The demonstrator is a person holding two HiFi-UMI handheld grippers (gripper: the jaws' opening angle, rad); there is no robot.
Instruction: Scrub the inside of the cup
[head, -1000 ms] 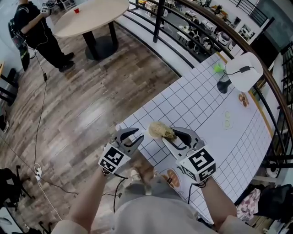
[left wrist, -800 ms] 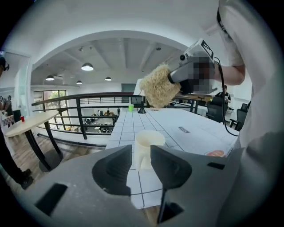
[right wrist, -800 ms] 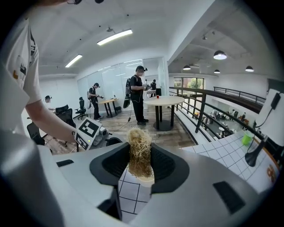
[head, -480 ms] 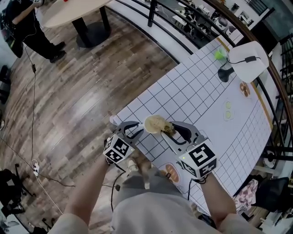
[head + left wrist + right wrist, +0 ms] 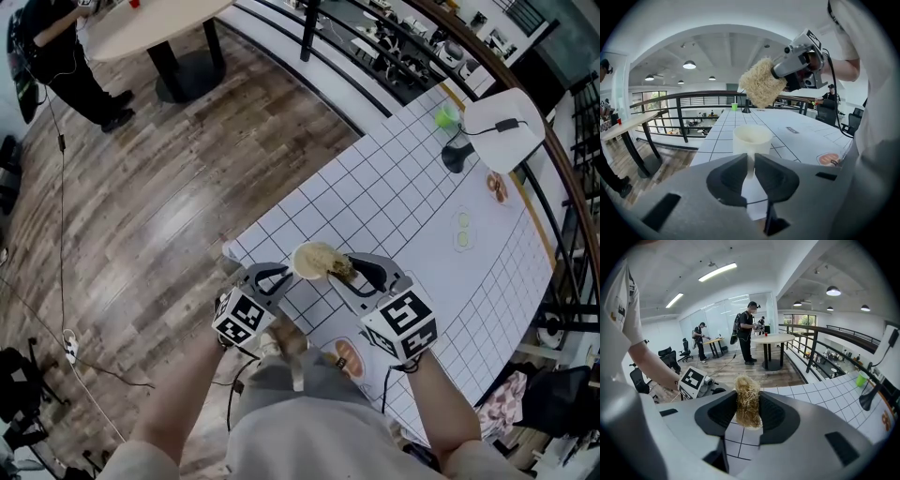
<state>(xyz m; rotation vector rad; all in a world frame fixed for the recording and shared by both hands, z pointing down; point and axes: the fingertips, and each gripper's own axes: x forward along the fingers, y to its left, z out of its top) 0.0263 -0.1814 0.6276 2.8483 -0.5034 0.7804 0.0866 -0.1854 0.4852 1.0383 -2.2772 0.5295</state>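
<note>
Cup (image 5: 752, 139): upright on the table (image 5: 412, 216), at its near corner by the left edge.
Mouth: faces up; the scrubber (image 5: 747, 401) hangs just above it, not touching.
Left gripper (image 5: 751, 169): jaws have just been closing and pinch a thin white part on the cup's near side.
Right gripper (image 5: 748, 409): jaws clamped on the scrubber.

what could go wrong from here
The white cylindrical cup sits near the edge of the gridded white table; the left gripper, jaws just closing, seems to catch only a sliver of it, so it might tip or slide off. The straw-coloured scrubber in the right gripper might snag on the rim.
</note>
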